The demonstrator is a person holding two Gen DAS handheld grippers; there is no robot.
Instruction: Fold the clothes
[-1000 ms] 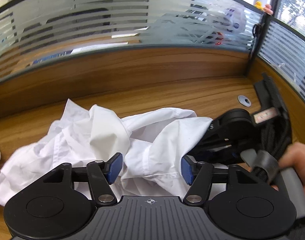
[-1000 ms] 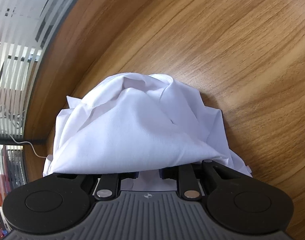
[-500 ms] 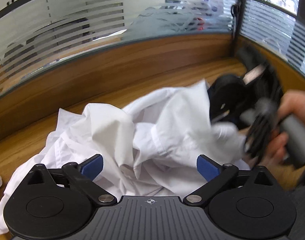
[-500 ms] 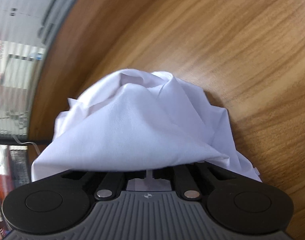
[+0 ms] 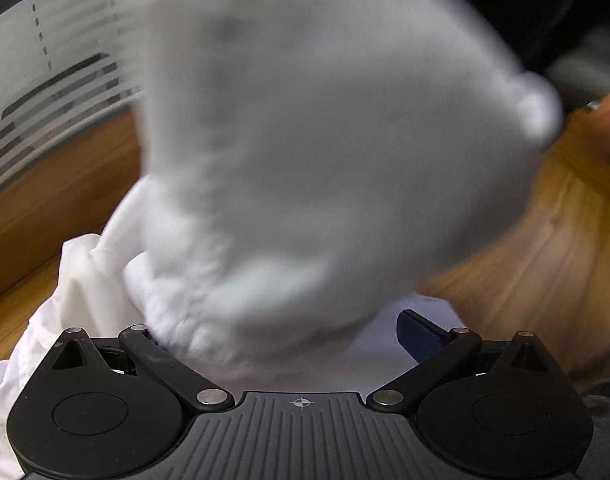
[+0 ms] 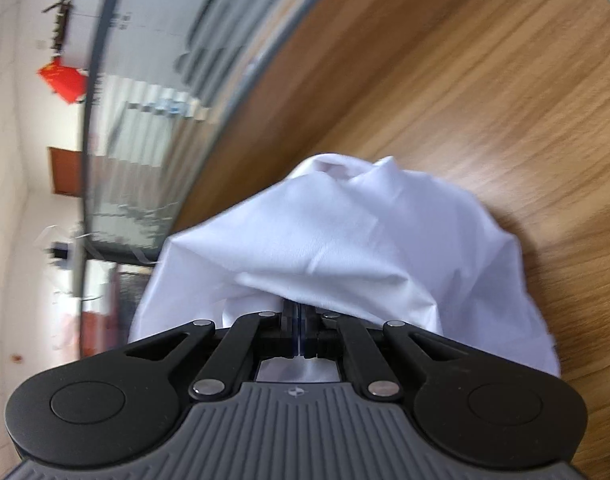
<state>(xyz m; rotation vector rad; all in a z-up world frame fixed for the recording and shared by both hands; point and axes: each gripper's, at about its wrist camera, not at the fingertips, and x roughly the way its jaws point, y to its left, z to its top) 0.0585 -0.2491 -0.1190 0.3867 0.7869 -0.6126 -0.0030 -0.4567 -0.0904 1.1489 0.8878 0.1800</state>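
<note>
Right gripper [image 6: 299, 330]: jaws closed flat together, pinching a fold of the white shirt [image 6: 345, 248]. From the pinch the cloth drapes forward and to both sides, hiding the fingertips, and its far end lies bunched on the wooden desk [image 6: 485, 80]. Frosted striped glass partition [image 6: 153, 120] runs along the desk's far edge, left of the shirt in this view. Left gripper [image 5: 281, 336]: jaws spread wide and closing slightly, pads not pressing on anything. Its right blue pad [image 5: 419, 336] is clear of the cloth; the left pad is hidden under fabric. In the left view the shirt [image 5: 325, 140] fills most of the frame, heavily blurred, a raised mass hanging in front of and between the fingers, with sharper folds [image 5: 77, 280] lying on the desk [image 5: 545, 248] to the shirt's lower left. A blurred hand [image 5: 609, 128] shows at the right edge beyond the shirt. Partition [image 5: 65, 60] stands behind the shirt, upper left.
</note>
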